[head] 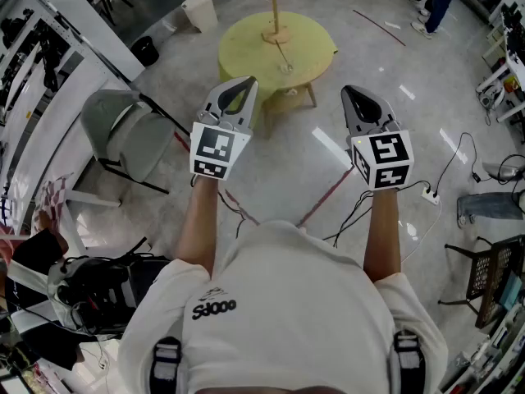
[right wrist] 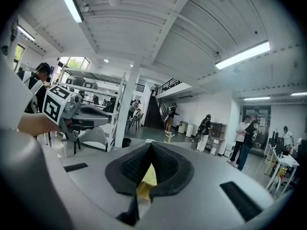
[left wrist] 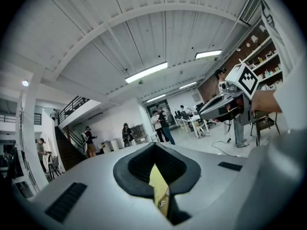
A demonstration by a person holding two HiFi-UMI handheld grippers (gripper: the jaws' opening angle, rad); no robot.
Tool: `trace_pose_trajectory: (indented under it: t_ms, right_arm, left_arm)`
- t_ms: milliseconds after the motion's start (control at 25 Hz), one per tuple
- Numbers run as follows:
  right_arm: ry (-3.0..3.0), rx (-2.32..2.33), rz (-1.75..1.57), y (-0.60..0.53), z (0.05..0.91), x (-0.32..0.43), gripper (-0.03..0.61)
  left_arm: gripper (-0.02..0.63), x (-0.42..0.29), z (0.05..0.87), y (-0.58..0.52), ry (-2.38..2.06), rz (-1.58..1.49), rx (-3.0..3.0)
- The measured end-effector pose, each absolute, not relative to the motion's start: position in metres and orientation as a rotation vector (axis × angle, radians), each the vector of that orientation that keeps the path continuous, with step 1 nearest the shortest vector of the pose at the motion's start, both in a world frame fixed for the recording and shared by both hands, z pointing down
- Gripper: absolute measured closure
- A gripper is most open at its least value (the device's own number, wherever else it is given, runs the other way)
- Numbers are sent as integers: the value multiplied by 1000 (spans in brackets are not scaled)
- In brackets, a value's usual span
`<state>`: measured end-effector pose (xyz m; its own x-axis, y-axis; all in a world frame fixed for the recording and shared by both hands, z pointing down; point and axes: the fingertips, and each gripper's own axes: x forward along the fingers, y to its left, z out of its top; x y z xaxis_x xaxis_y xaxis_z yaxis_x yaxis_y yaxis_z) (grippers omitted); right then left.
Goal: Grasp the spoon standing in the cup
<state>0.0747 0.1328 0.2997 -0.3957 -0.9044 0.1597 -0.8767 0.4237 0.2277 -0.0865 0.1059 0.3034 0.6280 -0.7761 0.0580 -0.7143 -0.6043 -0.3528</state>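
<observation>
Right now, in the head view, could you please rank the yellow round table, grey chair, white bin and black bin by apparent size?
1. yellow round table and grey chair: about alike; the chair is nearer, so I leave them unranked.
2. white bin
3. black bin

The head camera is looking steeply down on the left claw, the right claw and the yellow tabletop. Each claw camera is looking closely along its own jaws across the hall, catching the other claw at its edge.
</observation>
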Motion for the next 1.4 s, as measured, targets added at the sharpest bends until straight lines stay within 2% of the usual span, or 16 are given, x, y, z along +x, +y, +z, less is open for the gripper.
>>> trace_pose_trajectory:
  t_ms: [440,880,1400]
  right_arm:
    - [-2536,1528,-116,134,298,97,556]
    - [-2561,1441,-101,122,332,125,555]
    - [-2508,1486,-64,-1,359,119,555]
  left_arm:
    - [586,-56,314,111,1187,-293,-2610]
    - [586,-23,335,105,1243,-323,-2586]
    - [586,-31,358,-28,1211,-308,-2632]
